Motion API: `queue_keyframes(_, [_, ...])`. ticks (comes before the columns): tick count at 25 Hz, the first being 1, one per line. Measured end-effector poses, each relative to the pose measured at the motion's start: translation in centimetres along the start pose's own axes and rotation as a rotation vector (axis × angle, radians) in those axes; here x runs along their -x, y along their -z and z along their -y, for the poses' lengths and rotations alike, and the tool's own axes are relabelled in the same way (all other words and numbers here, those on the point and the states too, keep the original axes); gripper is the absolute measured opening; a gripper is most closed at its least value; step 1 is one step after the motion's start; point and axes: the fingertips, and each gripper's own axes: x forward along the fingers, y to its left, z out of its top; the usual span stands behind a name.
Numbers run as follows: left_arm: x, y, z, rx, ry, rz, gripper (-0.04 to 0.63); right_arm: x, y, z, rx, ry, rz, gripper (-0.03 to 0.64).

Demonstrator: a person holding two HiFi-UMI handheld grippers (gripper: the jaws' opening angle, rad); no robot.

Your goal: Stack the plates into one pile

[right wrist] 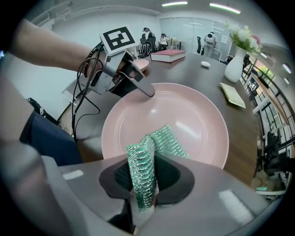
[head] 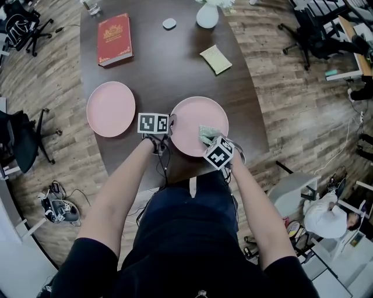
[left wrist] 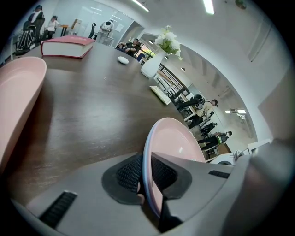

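Observation:
Two pink plates are on the dark table. The near plate (head: 199,124) (right wrist: 184,124) lies in front of me, and my left gripper (head: 169,131) (left wrist: 146,179) is shut on its left rim (left wrist: 147,156), which stands edge-on between the pads. My right gripper (head: 205,138) (right wrist: 145,182) hovers over the plate's near right part, shut on a folded green scouring cloth (right wrist: 146,166) (head: 207,134). The second plate (head: 111,108) (left wrist: 18,97) lies flat to the left, apart from both grippers.
A red book (head: 114,38) (left wrist: 67,46), a small white object (head: 169,23), a white vase with flowers (head: 207,15) (left wrist: 154,64) and a yellow-green pad (head: 216,59) sit on the far half of the table (head: 169,70). Office chairs (head: 23,139) and desks stand on the wood floor around it.

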Motion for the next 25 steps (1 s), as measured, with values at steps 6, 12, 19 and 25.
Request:
queue_keyframes(6, [0.1,0.1,-0.2,0.001,-0.005,-0.003,0.038,-0.2,-0.7,-2.4,-0.091,-0.081,0.022,0.084])
queue_keyframes(12, [0.1,0.1,-0.3,0.022,-0.009,0.0,0.04,-0.7,-1.6,-4.3,-0.112,-0.129,0.047,0.084])
queue_keyframes(19, [0.2,0.1,-0.4,0.046,-0.008,0.003,0.041,-1.2,-3.2,-5.9,-0.138,-0.157,0.075,0.084])
queue_keyframes(25, [0.2,0.1,-0.4,0.052,-0.008,0.006,0.043,-2.0,-5.0,-7.1,-0.173,-0.193,0.111,0.084])
